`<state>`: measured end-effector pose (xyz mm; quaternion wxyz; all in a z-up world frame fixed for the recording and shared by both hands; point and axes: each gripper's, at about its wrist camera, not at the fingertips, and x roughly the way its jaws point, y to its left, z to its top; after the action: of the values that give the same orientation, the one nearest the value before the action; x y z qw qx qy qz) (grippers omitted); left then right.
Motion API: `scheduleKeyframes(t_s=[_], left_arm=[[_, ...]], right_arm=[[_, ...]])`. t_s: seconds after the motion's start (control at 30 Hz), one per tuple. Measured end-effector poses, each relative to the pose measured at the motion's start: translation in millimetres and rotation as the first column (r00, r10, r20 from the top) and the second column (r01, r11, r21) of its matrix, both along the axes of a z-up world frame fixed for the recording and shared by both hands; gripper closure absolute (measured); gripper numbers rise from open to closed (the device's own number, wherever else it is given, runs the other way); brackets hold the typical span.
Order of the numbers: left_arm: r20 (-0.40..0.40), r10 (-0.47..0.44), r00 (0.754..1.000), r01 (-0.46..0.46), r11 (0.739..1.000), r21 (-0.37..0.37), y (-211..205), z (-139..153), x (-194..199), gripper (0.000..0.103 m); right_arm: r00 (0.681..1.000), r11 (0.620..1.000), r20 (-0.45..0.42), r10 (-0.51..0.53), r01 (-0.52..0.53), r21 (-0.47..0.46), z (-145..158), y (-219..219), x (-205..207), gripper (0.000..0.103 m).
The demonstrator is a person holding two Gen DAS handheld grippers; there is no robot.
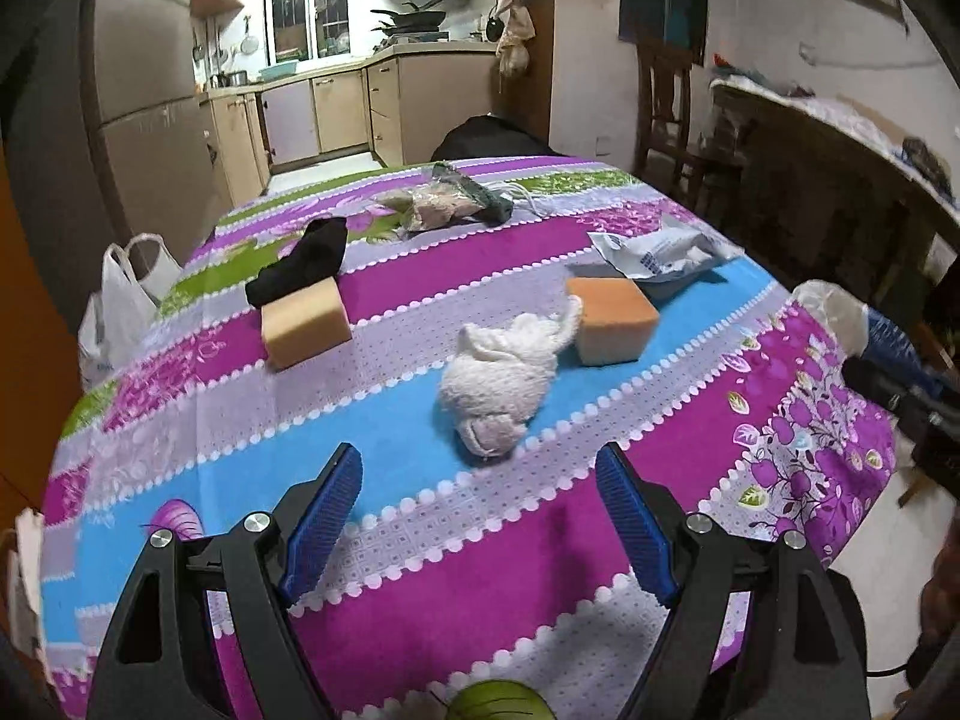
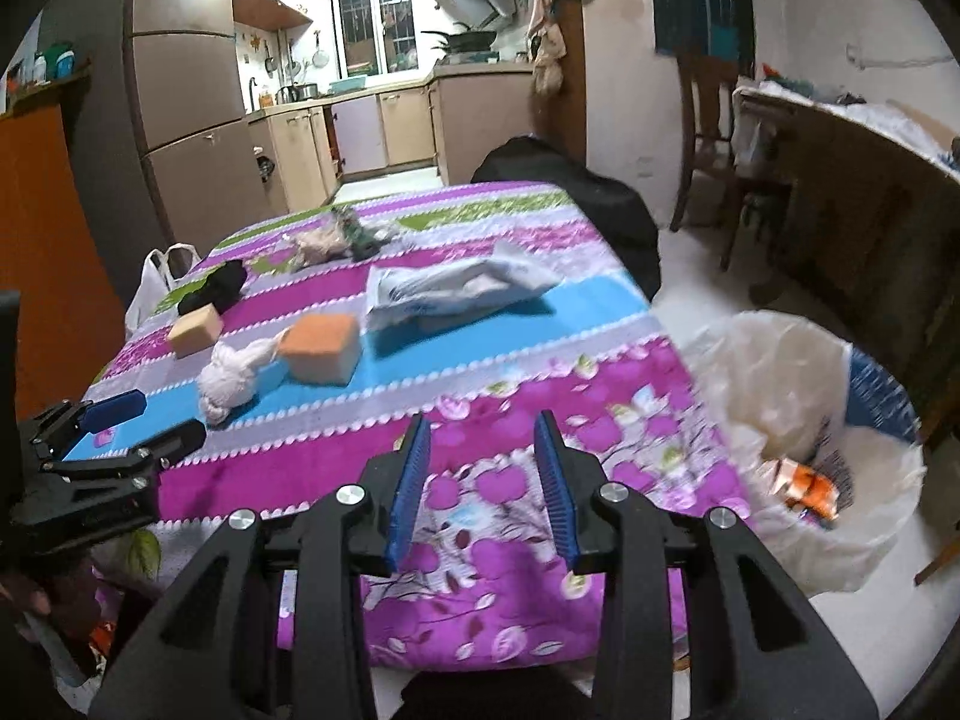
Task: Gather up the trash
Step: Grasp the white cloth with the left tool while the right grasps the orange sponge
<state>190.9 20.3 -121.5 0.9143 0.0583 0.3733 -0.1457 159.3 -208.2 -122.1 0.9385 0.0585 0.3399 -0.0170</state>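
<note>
Left gripper (image 1: 479, 483) spread, empty, over the table's near edge before a balled white cloth (image 1: 501, 381). Right gripper (image 2: 483, 435) parted, empty. Lined bin (image 2: 798, 420) off the right edge; orange wrapper (image 2: 807, 483) inside, blurred.

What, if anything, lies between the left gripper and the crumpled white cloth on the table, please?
Nothing visible does. The left gripper is open and empty, and only bare tablecloth separates it from the white cloth.

Crumpled white-and-blue wrapper (image 2: 450, 291) flat on the tablecloth; orange packet (image 2: 807, 483) inside the lined bin (image 2: 840, 540).
</note>
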Motion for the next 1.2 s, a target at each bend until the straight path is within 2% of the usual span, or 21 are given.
scheduleKeyframes(t_s=[0.13, 0.3, 0.4, 0.43, 0.53, 0.57, 0.67, 0.83, 0.9, 0.97, 1.2], left_arm=[[-0.016, -0.025, 1.0, 0.024, 0.998, -0.058, 2.0, -5.4, 10.5, 0.023], [-0.023, -0.056, 0.998, 0.055, 0.997, -0.052, -11.2, -12.0, 31.5, 0.023], [-0.043, -0.069, 0.997, 0.065, 0.995, -0.077, -15.3, -14.5, 45.2, 0.025], [-0.044, -0.067, 0.997, 0.063, 0.996, -0.069, -17.1, -16.1, 49.1, 0.029], [-0.068, -0.082, 0.994, 0.077, 0.995, -0.062, -17.5, -22.6, 55.3, 0.057], [-0.063, -0.079, 0.995, 0.075, 0.994, -0.077, -15.6, -22.2, 55.2, 0.058], [-0.061, -0.034, 0.998, 0.028, 0.994, -0.107, -2.0, -19.2, 52.4, 0.058], [-0.044, 0.114, 0.993, -0.119, 0.982, -0.148, 38.4, -8.6, 40.6, 0.058], [-0.041, 0.166, 0.985, -0.171, 0.974, -0.146, 49.2, -6.4, 39.9, 0.058], [-0.032, 0.187, 0.982, -0.189, 0.973, -0.129, 54.4, -6.3, 41.5, 0.058], [-0.044, 0.201, 0.978, -0.205, 0.974, -0.094, 54.1, -13.4, 45.2, 0.058]], right_arm=[[1.0, 1.0, -0.011, 0.01, -0.01, 0.029, -3.5, 0.8, 2.6, 0.067], [0.998, 0.997, -0.013, 0.066, -0.066, 0.03, -4.4, 6.2, 21.0, 0.067], [0.997, 0.996, -0.01, 0.081, -0.081, 0.043, -1.8, 7.3, 33.1, 0.067], [0.997, 0.995, -0.01, 0.082, -0.082, 0.049, -1.2, 6.5, 35.8, 0.067], [0.996, 0.994, -0.01, 0.091, -0.091, 0.058, 0.1, 7.4, 44.0, 0.067], [0.995, 0.994, -0.01, 0.097, -0.097, 0.059, 0.2, 8.7, 46.1, 0.067], [0.991, 0.989, -0.011, 0.133, -0.132, 0.067, 0.6, 17.4, 53.5, 0.067], [0.97, 0.964, -0.035, 0.24, -0.234, 0.13, -6.9, 44.4, 73.2, 0.066], [0.964, 0.955, -0.042, 0.263, -0.255, 0.15, -11.2, 53.5, 80.4, 0.054], [0.961, 0.951, -0.041, 0.273, -0.263, 0.163, -14.6, 60.5, 86.9, 0.05], [0.966, 0.959, -0.091, 0.243, -0.224, 0.175, -29.8, 69.6, 115.5, 0.05]])
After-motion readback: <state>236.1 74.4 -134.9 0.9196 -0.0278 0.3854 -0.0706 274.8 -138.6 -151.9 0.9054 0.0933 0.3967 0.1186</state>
